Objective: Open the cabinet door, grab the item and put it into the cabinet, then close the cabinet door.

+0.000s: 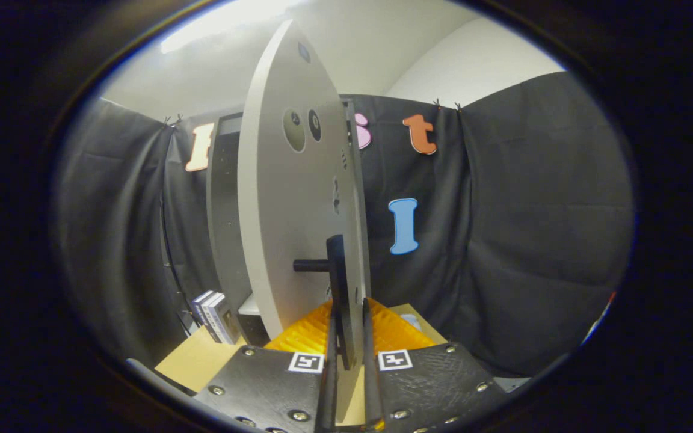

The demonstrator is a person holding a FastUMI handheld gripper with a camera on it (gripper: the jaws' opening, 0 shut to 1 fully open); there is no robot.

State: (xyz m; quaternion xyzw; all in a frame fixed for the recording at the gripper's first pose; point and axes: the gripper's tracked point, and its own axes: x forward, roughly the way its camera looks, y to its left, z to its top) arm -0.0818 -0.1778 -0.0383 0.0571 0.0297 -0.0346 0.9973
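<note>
The white cabinet door [286,198] stands swung out, edge-on to me, with round hinge holes on its inner face. Its black bar handle [337,282] sits at the door's near edge on a short stub. My gripper [349,367] is shut on that edge, with the handle and the door's rim squeezed between the two fingers. Behind the door, to its left, rises the grey cabinet body [225,210], whose inside is mostly hidden by the door. A small stack of upright box-like items [214,316] stands on the tan tabletop [193,361] at the cabinet's left foot.
An orange ribbed mat or block [307,334] lies on the table just beyond my fingers, under the door's lower edge. Black cloth walls close the booth behind and to both sides. The table's front-left corner lies close to my left finger mount.
</note>
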